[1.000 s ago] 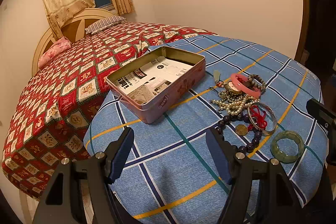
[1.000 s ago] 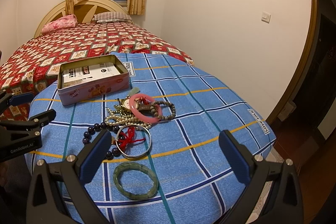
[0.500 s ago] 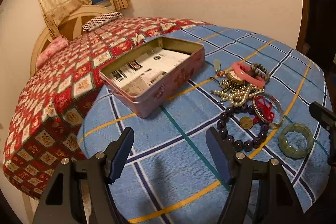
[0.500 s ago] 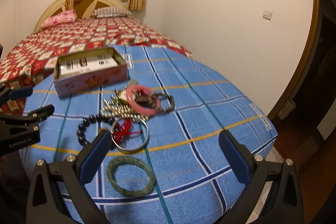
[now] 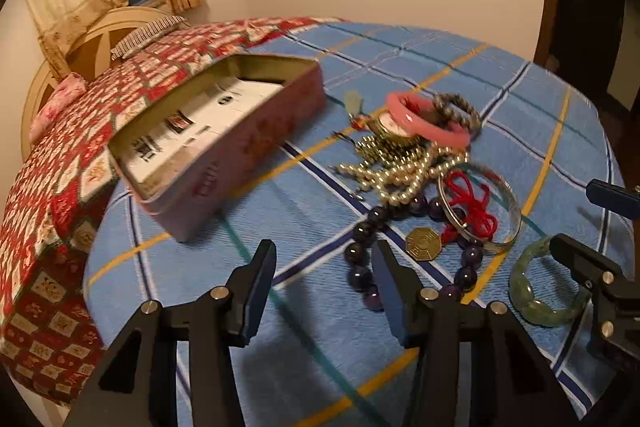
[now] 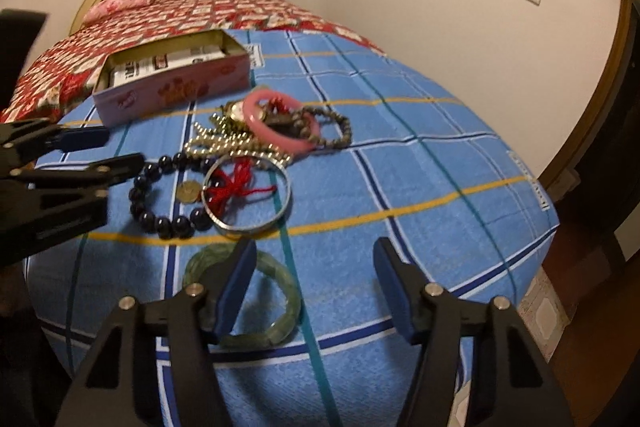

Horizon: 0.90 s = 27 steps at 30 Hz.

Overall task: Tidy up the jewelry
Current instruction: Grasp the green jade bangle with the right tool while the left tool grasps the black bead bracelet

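Right gripper (image 6: 314, 287): jaws apart and holding nothing, low over the near edge of the bench, its left finger (image 6: 236, 285) crossing in front of the green jade bangle (image 6: 276, 323).
Left gripper (image 5: 324, 291): jaws apart, empty, over bare cloth just short of the dark bead bracelet (image 5: 360, 267).
Green jade bangle: lies flat on the blue checked tablecloth (image 6: 420, 163), apart from the heap and nearest the right gripper; likely stiff, fairly heavy, glossy and brittle. Best pinched across one side of the ring, one finger inside and one outside, then carried low.
Silver bangle (image 6: 246, 195): thin, stiff ring with red cord (image 6: 236, 185) knotted through it; the cord could drag neighbours along.
Pearl strands (image 5: 404, 171): limp and tangled under the pink bangle (image 5: 428, 121); probably slip and trail if lifted by one point.
Dark bead bracelet: round slick beads, likely to roll between the fingers.
Brass octagon charm (image 5: 423, 244): flat on the cloth, hard to get under.
Pink tin box (image 5: 224, 143): open, printed paper inside, left of the heap; the likely destination.
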Tool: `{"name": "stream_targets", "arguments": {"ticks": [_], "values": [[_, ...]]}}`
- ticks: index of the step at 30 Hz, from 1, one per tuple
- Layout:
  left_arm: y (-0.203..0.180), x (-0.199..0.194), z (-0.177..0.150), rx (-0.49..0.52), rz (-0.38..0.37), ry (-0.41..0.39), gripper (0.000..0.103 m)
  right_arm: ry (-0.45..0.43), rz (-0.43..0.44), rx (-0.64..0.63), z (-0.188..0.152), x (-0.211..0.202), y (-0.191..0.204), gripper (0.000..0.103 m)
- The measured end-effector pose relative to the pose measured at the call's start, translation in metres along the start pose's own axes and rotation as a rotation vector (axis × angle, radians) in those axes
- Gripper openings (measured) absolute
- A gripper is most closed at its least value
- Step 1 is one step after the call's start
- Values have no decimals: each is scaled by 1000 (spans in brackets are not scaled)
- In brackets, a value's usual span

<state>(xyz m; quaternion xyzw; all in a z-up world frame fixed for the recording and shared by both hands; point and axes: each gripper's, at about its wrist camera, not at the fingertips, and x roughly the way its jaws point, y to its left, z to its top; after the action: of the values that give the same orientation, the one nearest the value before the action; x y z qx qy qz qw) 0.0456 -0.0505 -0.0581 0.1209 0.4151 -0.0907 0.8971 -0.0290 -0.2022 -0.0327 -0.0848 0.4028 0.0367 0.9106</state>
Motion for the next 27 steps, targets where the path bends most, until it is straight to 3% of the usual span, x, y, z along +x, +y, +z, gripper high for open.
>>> {"name": "stream_targets", "arguments": {"ticks": [5,6,8,11,27], "values": [[-6,10,0,19,-27,23,34,30,27,-22,-4,7,5,47],[-7,10,0,20,-38,24,28,43,34,-28,-6,9,6,44],[-7,10,0,23,-54,23,14,59,57,-28,-8,14,7,27],[-7,9,-1,36,-49,15,13,58,69,-40,-8,12,10,12],[19,-46,3,38,12,-118,13,-104,83,-43,11,-17,19,11]]}}
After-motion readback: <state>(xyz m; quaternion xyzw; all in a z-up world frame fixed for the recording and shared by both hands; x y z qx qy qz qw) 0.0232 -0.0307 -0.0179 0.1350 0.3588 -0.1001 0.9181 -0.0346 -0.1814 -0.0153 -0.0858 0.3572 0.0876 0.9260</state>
